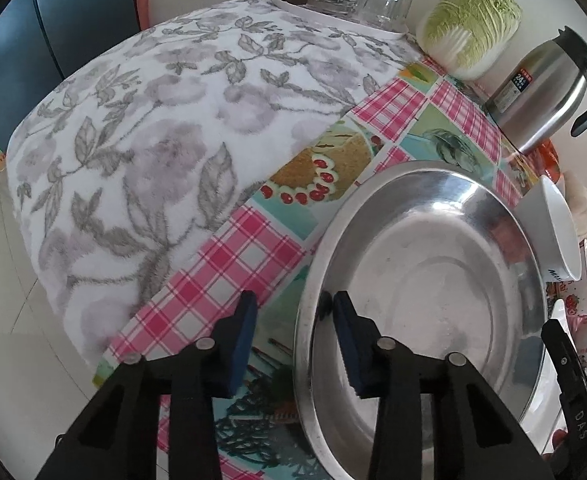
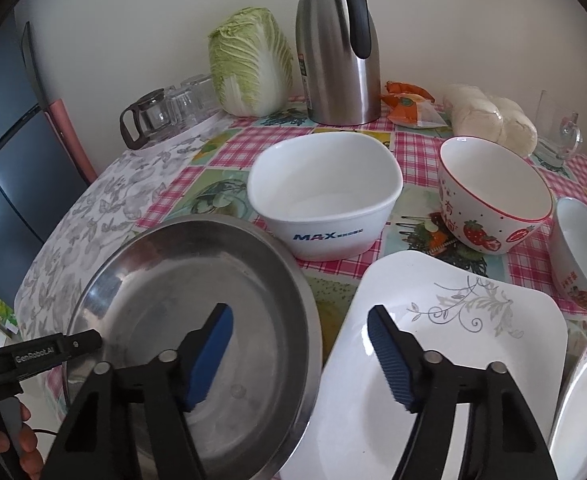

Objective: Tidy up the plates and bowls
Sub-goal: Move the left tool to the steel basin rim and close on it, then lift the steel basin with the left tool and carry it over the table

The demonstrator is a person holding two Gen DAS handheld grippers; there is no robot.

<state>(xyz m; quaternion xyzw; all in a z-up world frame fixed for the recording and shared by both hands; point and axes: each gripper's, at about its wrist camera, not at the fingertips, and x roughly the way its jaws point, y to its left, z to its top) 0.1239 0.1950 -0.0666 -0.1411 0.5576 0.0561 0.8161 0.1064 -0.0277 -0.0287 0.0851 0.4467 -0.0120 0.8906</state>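
Observation:
A round steel plate lies on the checked tablecloth; it also shows in the right wrist view. My left gripper is open, its jaws straddling the plate's left rim. My right gripper is open, its jaws straddling the steel plate's right rim where it overlaps a white square plate with a grey vine pattern. Behind stand a white "MAX" bowl, a strawberry bowl and a small bowl tipped at the right.
A floral cloth covers the table's left part. At the back stand a napa cabbage, a steel thermos jug, a glass pot and glasses, buns and a glass mug. Another plate's rim shows at the right.

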